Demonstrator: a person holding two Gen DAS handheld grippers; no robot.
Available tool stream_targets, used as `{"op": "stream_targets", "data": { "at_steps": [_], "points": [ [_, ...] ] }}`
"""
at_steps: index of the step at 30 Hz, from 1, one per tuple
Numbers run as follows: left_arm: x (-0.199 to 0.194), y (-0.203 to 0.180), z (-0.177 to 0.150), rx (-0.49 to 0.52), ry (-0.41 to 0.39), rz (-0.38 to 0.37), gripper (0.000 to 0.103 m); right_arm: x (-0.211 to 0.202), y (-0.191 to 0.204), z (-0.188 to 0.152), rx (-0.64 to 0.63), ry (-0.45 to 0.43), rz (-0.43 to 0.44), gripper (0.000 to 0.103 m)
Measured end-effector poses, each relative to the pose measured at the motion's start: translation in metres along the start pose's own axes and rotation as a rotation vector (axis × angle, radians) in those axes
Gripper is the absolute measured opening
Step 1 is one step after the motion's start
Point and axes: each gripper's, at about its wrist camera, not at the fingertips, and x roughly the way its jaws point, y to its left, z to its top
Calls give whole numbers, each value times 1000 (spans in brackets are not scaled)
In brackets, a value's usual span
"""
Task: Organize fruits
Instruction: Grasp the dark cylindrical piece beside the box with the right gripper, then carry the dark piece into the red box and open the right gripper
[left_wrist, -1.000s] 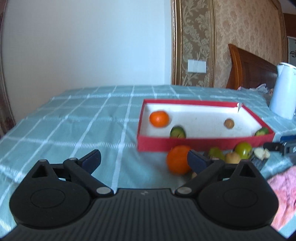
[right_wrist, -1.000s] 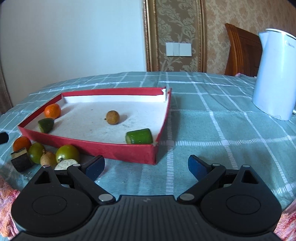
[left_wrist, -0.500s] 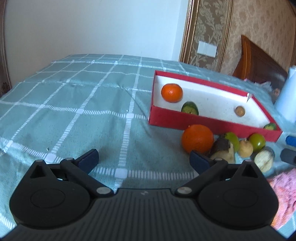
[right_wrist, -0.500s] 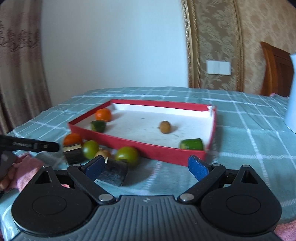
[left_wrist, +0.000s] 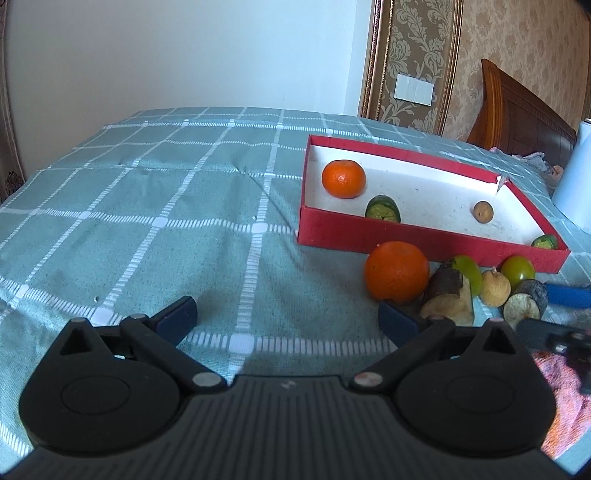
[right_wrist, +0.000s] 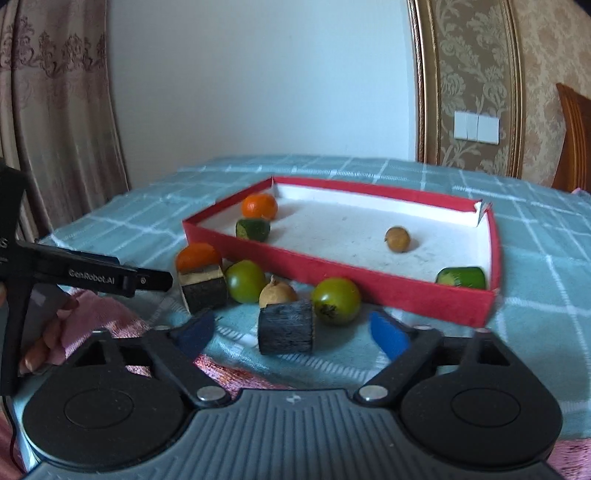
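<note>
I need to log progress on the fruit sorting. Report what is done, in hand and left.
Done: four pieces lie in the red box: a small orange, two green chunks and a brown fruit.

In hand: nothing is gripped. The right tongs are closing around the dark chunk without pressing it yet; the left tongs are open.

Left: six pieces outside the box, including the large orange.

My table wears a teal checked cloth (left_wrist: 155, 206); on it sits a red tray (right_wrist: 332, 267); before that lie an orange (left_wrist: 396, 271), green fruits (right_wrist: 335, 301), dark chunks (right_wrist: 286, 326), a pink cloth (right_wrist: 99, 314).
</note>
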Motion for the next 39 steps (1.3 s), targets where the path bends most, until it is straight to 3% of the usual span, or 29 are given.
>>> {"op": "stream_targets", "data": {
  "at_steps": [2,5,7,8,16,25,39],
  "points": [
    [0,0,0,-4,-1,-3,103,7,-1,1,25,33,-4,53],
    [0,1,0,-9,-3,-7,103,11,-6,3,49,42,3,52],
    [0,1,0,-13,-5,-10,103,11,-6,3,53,35,0,45],
    [0,2,0,-14,-5,-11,103,10,-6,3,55,36,23,34],
    [-1,3,0,-18,-7,-15,103,7,-9,1,79,27,21,34],
    [-2,4,0,-26,-10,-21,103,-17,-22,2,146,-68,-21,33],
    [-2,5,-1,-26,-10,-21,103,-1,-60,43,143,-117,-184,33]
  ]
}}
